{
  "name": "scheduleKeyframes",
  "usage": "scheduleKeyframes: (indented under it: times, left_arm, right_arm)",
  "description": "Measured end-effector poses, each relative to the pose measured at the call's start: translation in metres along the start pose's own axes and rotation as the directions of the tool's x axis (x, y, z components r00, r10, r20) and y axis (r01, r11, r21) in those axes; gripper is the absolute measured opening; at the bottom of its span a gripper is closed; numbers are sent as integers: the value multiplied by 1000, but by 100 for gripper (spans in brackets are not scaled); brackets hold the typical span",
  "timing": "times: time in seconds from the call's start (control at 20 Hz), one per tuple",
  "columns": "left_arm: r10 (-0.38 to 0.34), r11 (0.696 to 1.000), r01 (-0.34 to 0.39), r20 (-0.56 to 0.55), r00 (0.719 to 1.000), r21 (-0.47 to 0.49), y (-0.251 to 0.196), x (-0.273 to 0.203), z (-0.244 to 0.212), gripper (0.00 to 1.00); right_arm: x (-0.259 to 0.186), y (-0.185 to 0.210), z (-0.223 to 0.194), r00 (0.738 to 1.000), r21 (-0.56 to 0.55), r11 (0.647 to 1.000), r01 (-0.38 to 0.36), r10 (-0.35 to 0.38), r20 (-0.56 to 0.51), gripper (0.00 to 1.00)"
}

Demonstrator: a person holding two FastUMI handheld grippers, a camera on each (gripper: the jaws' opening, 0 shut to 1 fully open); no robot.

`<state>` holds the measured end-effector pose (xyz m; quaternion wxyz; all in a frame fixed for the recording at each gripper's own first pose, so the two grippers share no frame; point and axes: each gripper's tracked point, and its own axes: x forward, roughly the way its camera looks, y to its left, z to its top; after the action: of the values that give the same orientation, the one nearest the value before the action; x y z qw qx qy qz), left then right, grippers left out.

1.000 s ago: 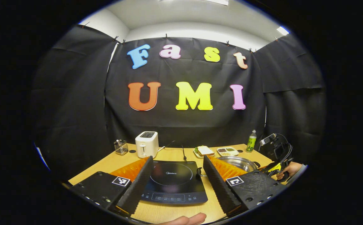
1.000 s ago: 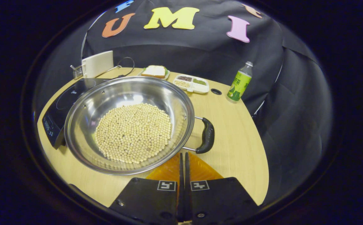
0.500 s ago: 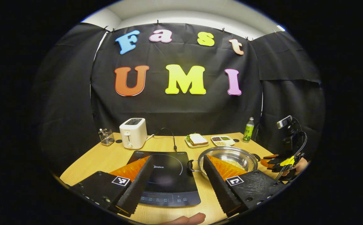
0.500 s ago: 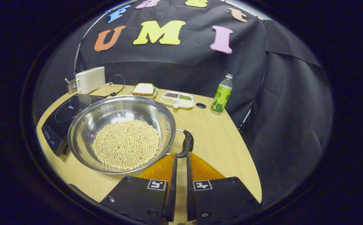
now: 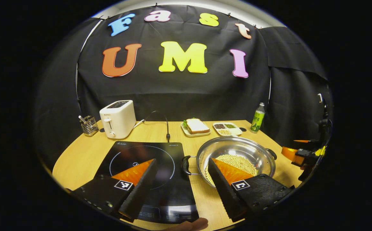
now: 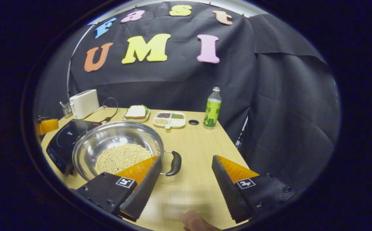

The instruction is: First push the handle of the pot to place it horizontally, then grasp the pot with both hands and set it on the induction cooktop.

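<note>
The pot, holding beans, sits on the tabletop just right of the induction cooktop. Both tongs, left tongs and right tongs, stand apart and hold nothing, each facing a pot handle, probably lining up the two-handed lift.

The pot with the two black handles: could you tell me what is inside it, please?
The pot holds a layer of small pale round beans. In both views a gripper finger covers its near part, so what lies there is hidden.
</note>
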<state>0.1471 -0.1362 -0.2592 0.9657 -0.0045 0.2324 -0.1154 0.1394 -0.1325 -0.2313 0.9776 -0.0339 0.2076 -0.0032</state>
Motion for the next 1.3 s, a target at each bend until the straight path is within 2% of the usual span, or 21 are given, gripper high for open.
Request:
scheduleKeyframes:
  times: [0.3, 0.5, 0.6, 0.7, 0.9, 0.95, 1.05, 1.1, 1.15, 1.2, 1.25, 1.3]
  left_arm:
    - [15, 1000, -14, -107, 994, 4, -1, 57, -24, 95]
    - [3, 999, -10, -179, 984, -38, -4, 87, -40, 95]
    - [10, 1000, -13, -193, 981, -17, -5, 98, -43, 95]
    - [12, 1000, -12, -208, 978, 4, -9, 105, -46, 92]
    - [3, 999, 8, -239, 971, 45, -15, 111, -52, 81]
    - [-1, 999, 12, -230, 973, 47, -16, 111, -49, 76]
    - [-7, 999, 16, -240, 971, 37, -17, 112, -51, 75]
    - [-11, 999, 21, -242, 970, 38, -17, 112, -51, 75]
    - [-18, 999, 28, -243, 970, 39, -19, 111, -50, 71]
    - [-14, 999, 24, -242, 970, 40, -20, 112, -51, 70]
    - [-15, 999, 25, -245, 969, 39, -21, 111, -51, 73]
    - [-18, 999, 28, -244, 970, 37, -20, 111, -50, 63]
  right_arm:
    - [36, 14, -11, 998, 59, 998, -37, 39, -40, 100]
    - [58, 19, -25, 995, 93, 994, -53, 61, -79, 100]
    - [65, 22, -28, 993, 115, 992, -58, 69, -96, 100]
    - [67, 25, -28, 991, 121, 990, -72, 84, -99, 99]
    - [71, 30, -27, 989, 114, 989, -96, 108, -101, 92]
    - [71, 31, -29, 988, 114, 989, -94, 107, -109, 95]
    - [73, 33, -31, 986, 124, 988, -93, 108, -123, 93]
    - [73, 38, -33, 984, 133, 986, -103, 121, -134, 86]
    - [72, 42, -33, 981, 147, 982, -116, 136, -137, 87]
    - [77, 44, -35, 983, 153, 984, -96, 117, -138, 75]
    - [74, 40, -32, 983, 147, 986, -83, 105, -150, 72]
    - [74, 40, -33, 983, 141, 988, -68, 91, -158, 67]
